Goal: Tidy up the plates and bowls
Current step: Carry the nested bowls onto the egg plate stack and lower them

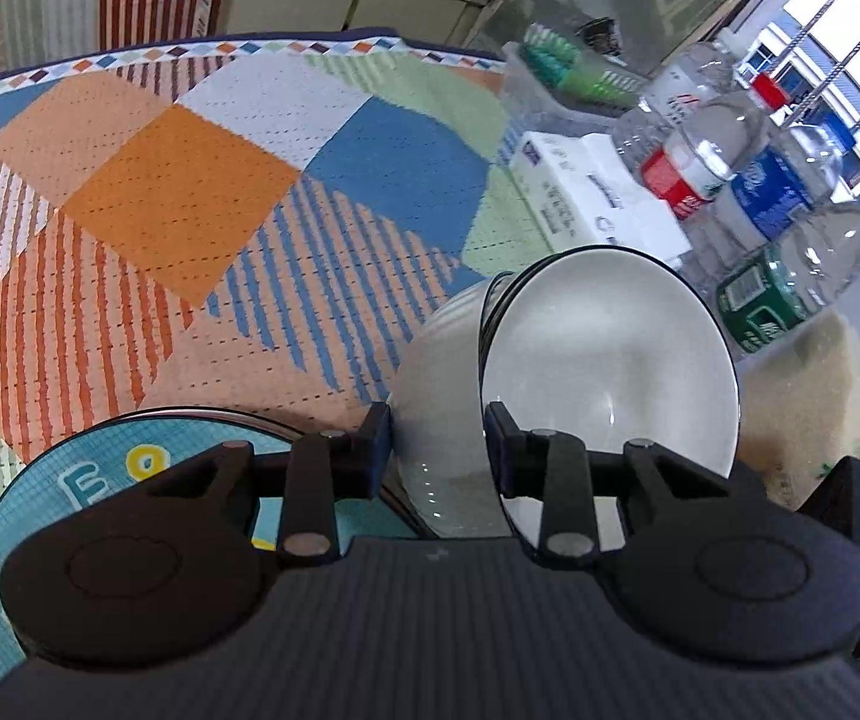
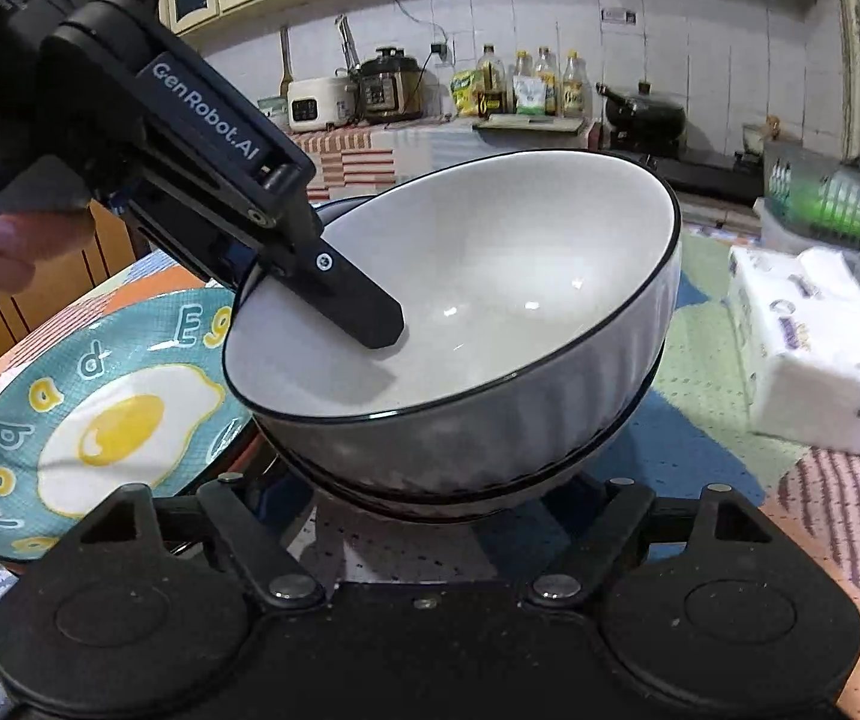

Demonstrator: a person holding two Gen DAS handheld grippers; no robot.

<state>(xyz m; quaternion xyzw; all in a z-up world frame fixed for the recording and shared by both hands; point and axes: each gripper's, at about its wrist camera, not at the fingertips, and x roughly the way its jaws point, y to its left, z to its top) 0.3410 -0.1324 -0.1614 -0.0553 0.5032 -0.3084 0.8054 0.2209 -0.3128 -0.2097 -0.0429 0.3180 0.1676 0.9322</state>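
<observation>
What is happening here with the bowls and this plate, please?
A person holds a gripper in each hand over a patterned tablecloth. The left gripper is clamped on the rim of a white bowl, tilting it as it sits nested in a second bowl below. The right gripper, only partly in view, stands open around the base of the stack. The fried-egg plate lies beside the bowls, untouched.

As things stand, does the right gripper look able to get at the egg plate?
Probably not directly. The egg plate lies off to the left of the right gripper, whose open jaws flank the stacked white bowls; the left gripper, clamped on the top bowl's rim, also crowds that side.
</observation>
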